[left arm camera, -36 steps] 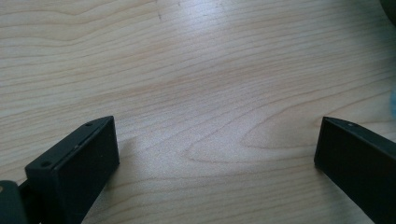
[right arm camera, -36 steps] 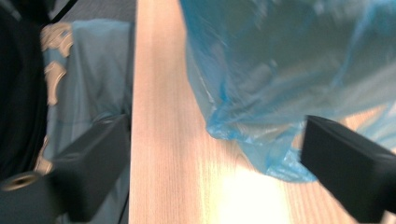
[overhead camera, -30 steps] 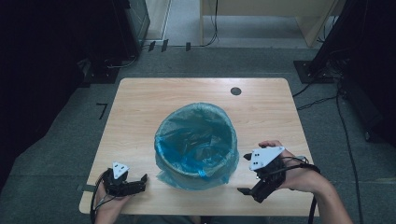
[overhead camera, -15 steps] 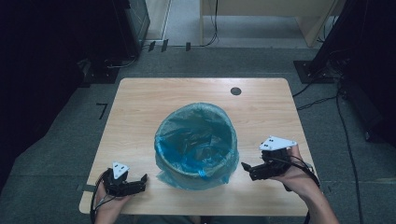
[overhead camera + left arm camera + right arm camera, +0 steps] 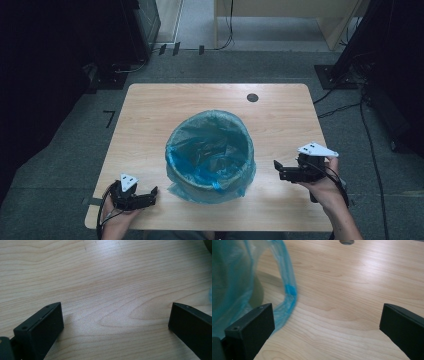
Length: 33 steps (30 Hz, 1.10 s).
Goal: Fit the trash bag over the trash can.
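A round bin lined with a blue plastic bag (image 5: 210, 152) stands in the middle of the wooden table (image 5: 150, 115). The bag's rim folds over the bin's edge and drapes down its side (image 5: 287, 290). My left gripper (image 5: 151, 196) rests near the table's front left corner, open, with bare wood between its jaws (image 5: 114, 315). My right gripper (image 5: 278, 170) is held to the right of the bin and points at it, open and holding nothing (image 5: 325, 315). The bag hangs just beyond its left jaw, and I cannot tell whether they touch.
A round cable hole (image 5: 252, 97) (image 5: 347, 242) sits near the table's far edge. Dark equipment (image 5: 60, 60) stands to the left and right of the table, and cables (image 5: 345, 107) trail on the grey floor. Bare wood lies around the bin.
My right gripper has moved right, away from the bin's front edge, and turned to point left at the bin. The left gripper and the bin have stayed put.
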Each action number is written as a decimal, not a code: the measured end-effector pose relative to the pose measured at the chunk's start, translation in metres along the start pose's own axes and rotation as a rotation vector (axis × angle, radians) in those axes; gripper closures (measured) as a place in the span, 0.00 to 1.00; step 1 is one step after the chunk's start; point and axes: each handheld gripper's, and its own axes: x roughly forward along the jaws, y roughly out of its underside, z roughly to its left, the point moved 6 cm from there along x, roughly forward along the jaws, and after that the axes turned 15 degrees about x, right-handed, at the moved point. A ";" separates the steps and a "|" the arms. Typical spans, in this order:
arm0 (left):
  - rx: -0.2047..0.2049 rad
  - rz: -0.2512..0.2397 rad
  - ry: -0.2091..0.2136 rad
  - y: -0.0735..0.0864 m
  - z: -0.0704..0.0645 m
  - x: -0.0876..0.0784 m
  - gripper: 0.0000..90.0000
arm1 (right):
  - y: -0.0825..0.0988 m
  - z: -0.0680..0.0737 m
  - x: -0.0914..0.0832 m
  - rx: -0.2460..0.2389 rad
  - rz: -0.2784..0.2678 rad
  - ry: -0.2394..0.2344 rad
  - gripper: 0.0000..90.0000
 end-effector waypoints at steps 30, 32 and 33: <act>-0.004 0.000 -0.004 0.000 0.000 0.000 0.00 | 0.060 -0.096 -0.008 0.126 0.041 0.162 0.00; -0.004 0.000 -0.004 0.000 0.000 0.000 0.00 | 0.064 -0.100 -0.009 0.135 0.044 0.167 0.00; -0.004 0.000 -0.004 0.000 0.000 0.000 0.00 | 0.066 -0.102 -0.009 0.137 0.044 0.170 0.00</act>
